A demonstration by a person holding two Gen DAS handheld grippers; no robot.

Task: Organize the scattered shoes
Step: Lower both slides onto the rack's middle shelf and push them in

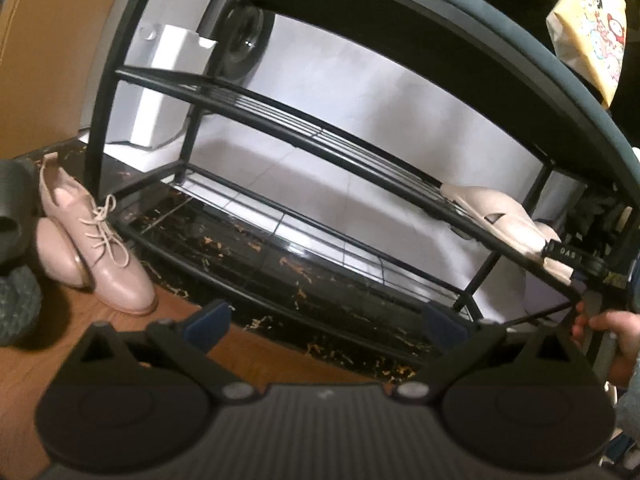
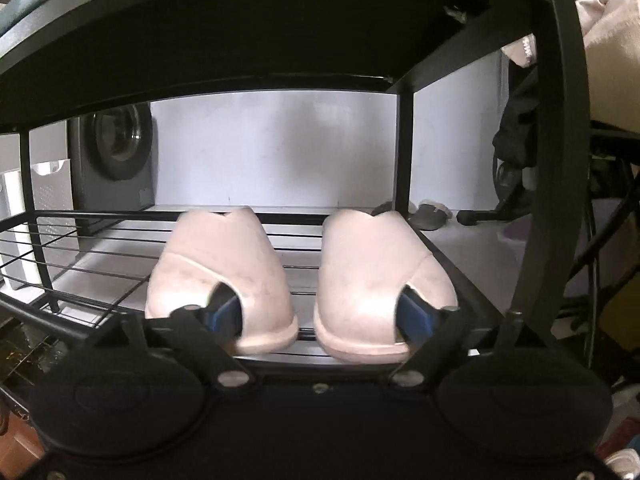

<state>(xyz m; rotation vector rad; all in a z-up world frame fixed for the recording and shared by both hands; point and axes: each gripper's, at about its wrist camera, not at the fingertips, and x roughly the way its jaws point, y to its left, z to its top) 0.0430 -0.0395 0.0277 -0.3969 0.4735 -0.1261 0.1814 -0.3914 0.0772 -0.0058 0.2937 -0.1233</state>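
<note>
A black wire shoe rack (image 1: 304,132) stands against a white wall. Two cream slippers (image 2: 224,272) (image 2: 380,280) sit side by side on its upper shelf (image 2: 100,236), heels toward my right gripper (image 2: 320,316). That gripper is wide open, one finger inside each slipper's heel opening. In the left wrist view the slippers (image 1: 496,212) lie at the shelf's right end with the right gripper (image 1: 576,260) at them. My left gripper (image 1: 326,320) is open and empty, low in front of the rack. A pair of pink lace-up shoes (image 1: 100,248) lies on the floor left of the rack.
A dark slipper (image 1: 12,208) and a grey knitted item (image 1: 16,300) lie at the far left. A white bin (image 1: 168,80) and a washing machine (image 2: 120,148) stand behind the rack. The lower shelf (image 1: 280,232) holds nothing. A cartoon-print bag (image 1: 592,28) hangs top right.
</note>
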